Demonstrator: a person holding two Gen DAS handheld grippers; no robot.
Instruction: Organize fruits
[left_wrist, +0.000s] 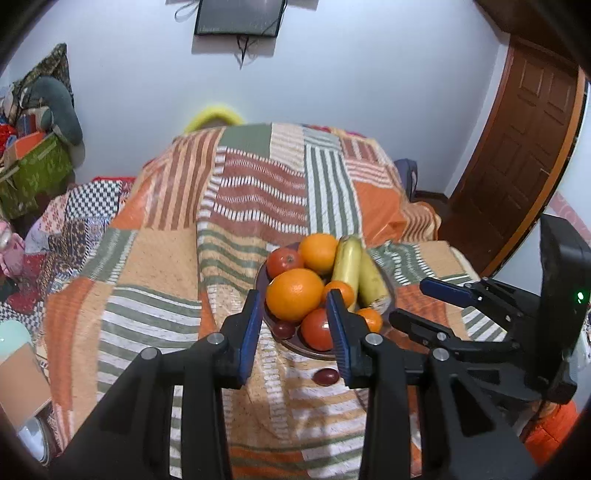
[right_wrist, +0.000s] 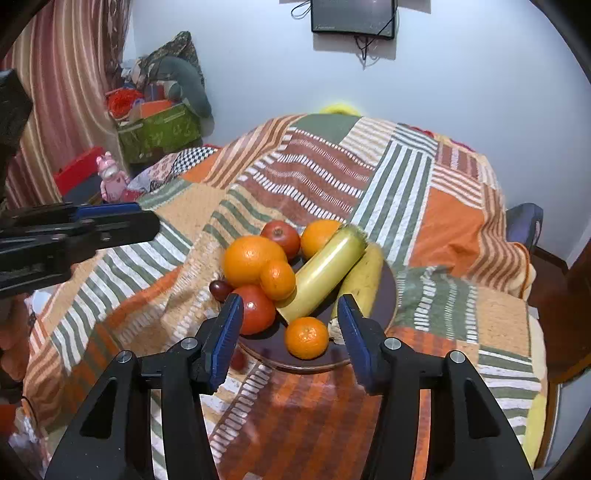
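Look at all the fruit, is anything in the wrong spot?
Yes. One small dark red fruit lies on the striped blanket, just off the near edge of the plate, while the oranges, tomatoes and bananas are piled on it. Another dark red one sits right at the plate's edge beside the big orange.

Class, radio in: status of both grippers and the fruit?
Left gripper and right gripper open, empty. Fruit piled on plate. One grape off plate on cloth.

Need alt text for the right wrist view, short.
A dark round plate piled with oranges, tomatoes and two bananas sits on a patchwork quilt. The right gripper hovers open in front, holding nothing, a small mandarin between its blue pads.
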